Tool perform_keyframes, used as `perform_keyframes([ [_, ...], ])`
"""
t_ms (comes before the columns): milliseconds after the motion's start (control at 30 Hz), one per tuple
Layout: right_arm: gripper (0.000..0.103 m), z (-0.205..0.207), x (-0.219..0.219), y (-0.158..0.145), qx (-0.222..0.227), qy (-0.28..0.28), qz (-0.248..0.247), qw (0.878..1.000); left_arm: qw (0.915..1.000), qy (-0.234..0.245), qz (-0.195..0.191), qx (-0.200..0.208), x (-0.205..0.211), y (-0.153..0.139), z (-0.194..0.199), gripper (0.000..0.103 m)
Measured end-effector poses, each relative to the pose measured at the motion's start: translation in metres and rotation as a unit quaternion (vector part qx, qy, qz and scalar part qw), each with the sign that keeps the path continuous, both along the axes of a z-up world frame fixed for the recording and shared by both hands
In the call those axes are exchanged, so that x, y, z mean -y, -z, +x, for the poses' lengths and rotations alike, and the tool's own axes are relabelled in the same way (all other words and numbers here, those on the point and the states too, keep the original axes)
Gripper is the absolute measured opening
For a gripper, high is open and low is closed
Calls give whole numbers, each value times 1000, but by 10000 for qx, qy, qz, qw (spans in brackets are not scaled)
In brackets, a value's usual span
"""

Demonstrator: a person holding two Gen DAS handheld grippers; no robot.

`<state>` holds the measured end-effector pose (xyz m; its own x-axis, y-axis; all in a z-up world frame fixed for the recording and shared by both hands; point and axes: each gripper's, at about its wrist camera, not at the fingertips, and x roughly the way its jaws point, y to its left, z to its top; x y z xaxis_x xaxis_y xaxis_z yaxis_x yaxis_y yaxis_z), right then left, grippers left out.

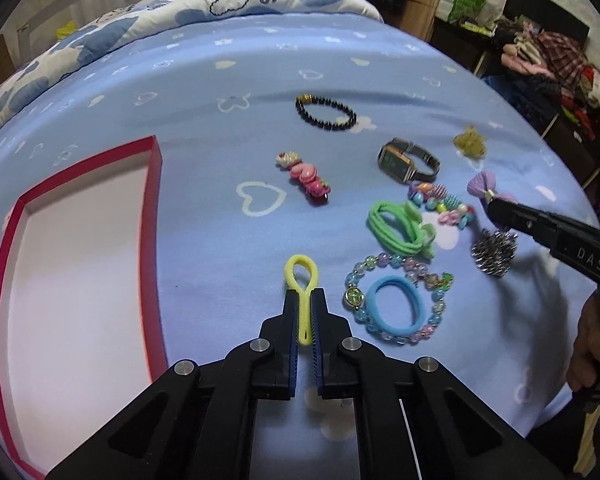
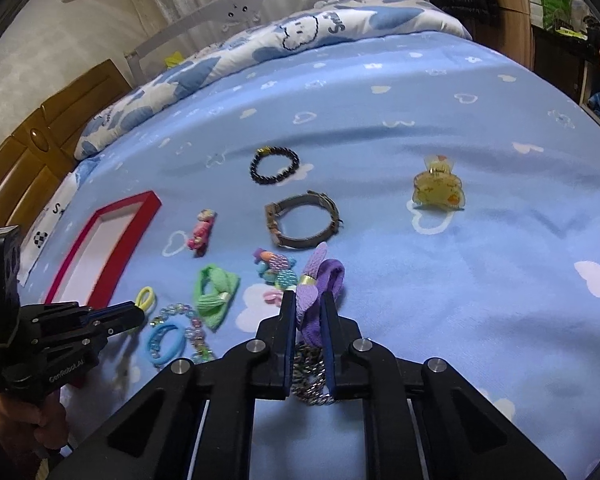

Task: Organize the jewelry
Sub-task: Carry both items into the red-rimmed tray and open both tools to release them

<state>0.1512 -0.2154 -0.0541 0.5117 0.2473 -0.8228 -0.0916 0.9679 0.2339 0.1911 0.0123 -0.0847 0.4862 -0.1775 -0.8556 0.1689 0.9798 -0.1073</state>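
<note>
Black, blue-padded jaws of the left gripper (image 1: 305, 304) are seen clamped on a thin yellow elastic hair tie (image 1: 301, 280), whose loop is squeezed flat and projects beyond the fingertips while resting on the pale blue heart-printed bedsheet (image 1: 204, 120). To its left, an empty red-walled, white-floored cardboard box (image 1: 154, 184) is set just beside the gripper. Further right, the right gripper (image 2: 309, 304) is closed on a purple fabric hair tie with a lilac bow (image 2: 320, 276), with a silver metal chain (image 2: 306, 364) lying beneath the jaws. The pick-up step is judged complete for both ties. A lift clear of the neighbouring blue elastic hair tie (image 1: 396, 306) and beaded bracelet (image 1: 432, 280) is called for next, followed by carriage leftward over the box wall and release.
</note>
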Motion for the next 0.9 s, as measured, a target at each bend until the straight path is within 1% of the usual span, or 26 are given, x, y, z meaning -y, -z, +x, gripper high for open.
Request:
perform_keyframes([
  [167,11,-5,-10,-14,143,-99,139,9998,9992,-207,-296,161,-19,-18,-15,4],
  [333,11,-5,-33,-25,239,-343,270,9988,9971,-523,-466,294,-45,-34,-33,4],
  [533,11,3,-72,-34,326,-736,382,9960,9933,-907,-590,407,-80,-49,-48,4],
  [700,11,11,-103,-39,366,-1016,462,9931,9900,-1167,-611,502,-103,-58,-56,4],
  [900,11,23,-142,-42,364,-1339,604,9885,9862,-1450,-588,540,-125,-59,-56,4],
])
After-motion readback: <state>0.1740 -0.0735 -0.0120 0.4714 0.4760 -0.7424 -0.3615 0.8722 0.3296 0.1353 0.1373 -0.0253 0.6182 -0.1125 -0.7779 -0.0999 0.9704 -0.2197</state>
